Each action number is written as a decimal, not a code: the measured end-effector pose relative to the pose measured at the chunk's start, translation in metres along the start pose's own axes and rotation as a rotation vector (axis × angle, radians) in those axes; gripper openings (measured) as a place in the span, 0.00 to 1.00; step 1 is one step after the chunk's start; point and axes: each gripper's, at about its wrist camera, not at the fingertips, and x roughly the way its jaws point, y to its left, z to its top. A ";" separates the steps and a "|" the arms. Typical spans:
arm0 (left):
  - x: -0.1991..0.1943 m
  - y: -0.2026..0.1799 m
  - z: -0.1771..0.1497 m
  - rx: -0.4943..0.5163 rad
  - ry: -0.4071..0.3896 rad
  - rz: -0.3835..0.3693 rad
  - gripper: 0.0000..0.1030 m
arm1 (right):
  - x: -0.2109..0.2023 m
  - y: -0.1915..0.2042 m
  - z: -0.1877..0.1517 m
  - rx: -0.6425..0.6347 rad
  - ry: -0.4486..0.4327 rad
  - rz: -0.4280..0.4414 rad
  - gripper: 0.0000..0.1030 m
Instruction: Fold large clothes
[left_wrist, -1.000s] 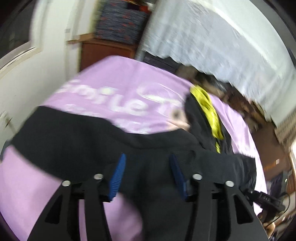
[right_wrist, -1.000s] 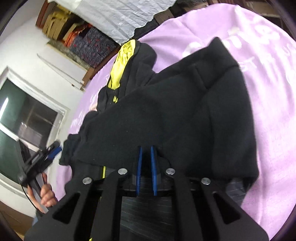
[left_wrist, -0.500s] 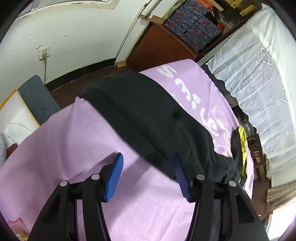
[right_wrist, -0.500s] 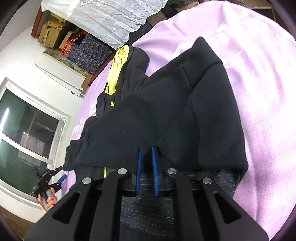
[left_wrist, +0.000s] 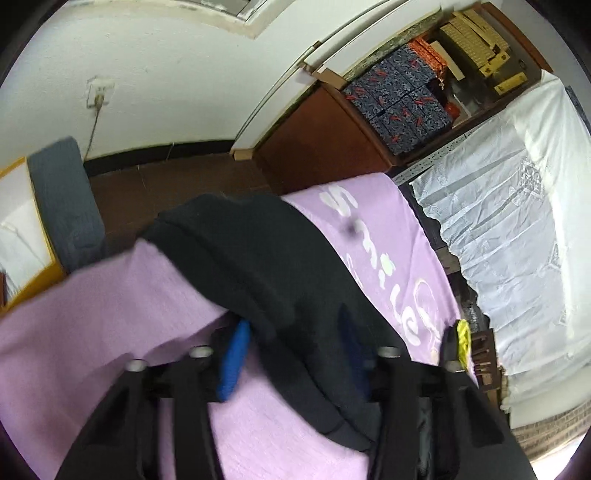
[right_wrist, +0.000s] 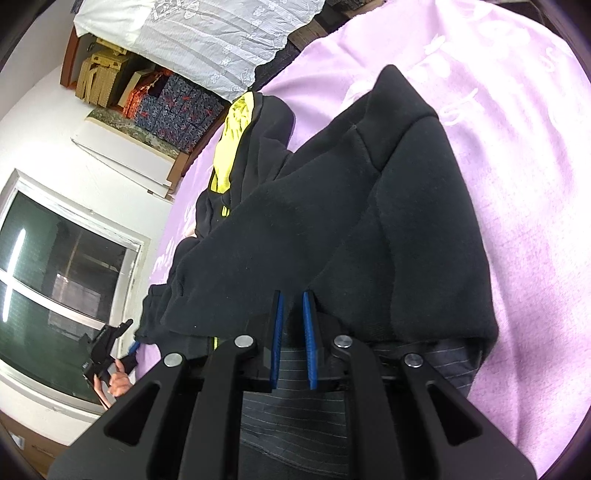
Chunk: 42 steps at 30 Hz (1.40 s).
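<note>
Two pairs of tongs work on one large black fleece hooded jacket with a yellow lining (right_wrist: 332, 206), which lies spread on a lilac blanket with white lettering (right_wrist: 524, 155) covering what looks like a bed.

The right tongs (right_wrist: 292, 336) sit at the near hem of the jacket. Their blue pads stand almost together with only a narrow slot between them. Whether any cloth is pinched in that slot cannot be told, since the hem and a grey pinstriped fabric (right_wrist: 295, 413) run beneath the pads.

The left tongs (left_wrist: 295, 354) stand wide apart. A dark sleeve or edge of the jacket (left_wrist: 258, 266) passes between the pads and drapes over the right one, so nothing is clamped there.

The relation that matters: from the left tongs, the sleeve's long axis runs away and to the left, toward the far corner of the bed, while the body of the jacket lies to the right, toward the yellow lining (left_wrist: 462, 332). The left tongs are the nearer to that loose sleeve. A fold would likely mean closing on it and carrying it rightward over the body.
</note>
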 end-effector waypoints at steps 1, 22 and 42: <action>0.001 0.001 0.002 -0.002 -0.002 0.002 0.27 | 0.000 0.001 0.000 -0.006 -0.001 -0.005 0.10; -0.047 -0.119 -0.029 0.446 -0.120 0.114 0.07 | -0.012 0.009 0.003 -0.030 -0.047 -0.044 0.25; -0.002 -0.294 -0.266 1.076 -0.007 0.008 0.08 | -0.029 -0.009 0.010 0.051 -0.093 -0.033 0.33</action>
